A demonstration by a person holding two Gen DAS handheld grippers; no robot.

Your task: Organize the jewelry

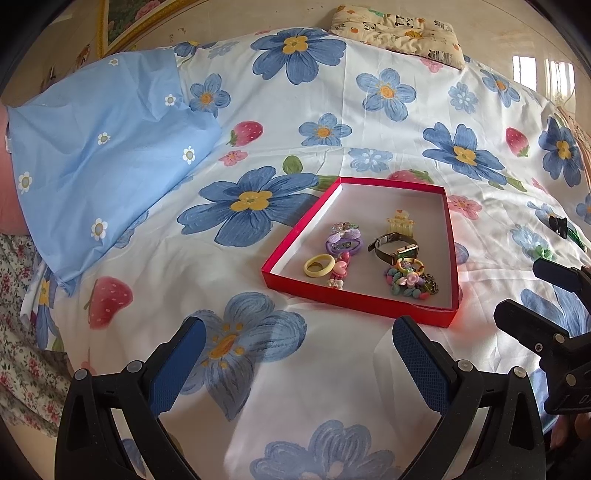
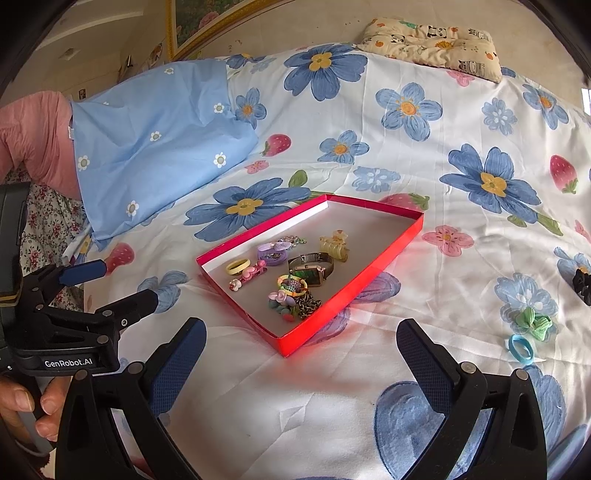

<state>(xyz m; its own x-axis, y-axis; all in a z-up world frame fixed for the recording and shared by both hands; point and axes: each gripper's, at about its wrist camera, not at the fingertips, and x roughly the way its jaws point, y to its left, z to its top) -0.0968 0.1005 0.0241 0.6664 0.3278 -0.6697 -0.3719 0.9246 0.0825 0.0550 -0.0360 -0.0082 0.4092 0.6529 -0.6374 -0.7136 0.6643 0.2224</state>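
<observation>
A shallow red box lies on the flowered bedsheet. In it lie a watch, a yellow ring, a purple hair tie, a yellow claw clip, a pink clip and a beaded bracelet. Outside it, right of the box, lie a black scrunchie, a green bow and a blue hair ring. My left gripper and right gripper are open and empty, both near of the box.
A light blue pillow lies at the left. A cartoon-print pillow lies at the far edge. A gold-framed picture leans on the wall behind.
</observation>
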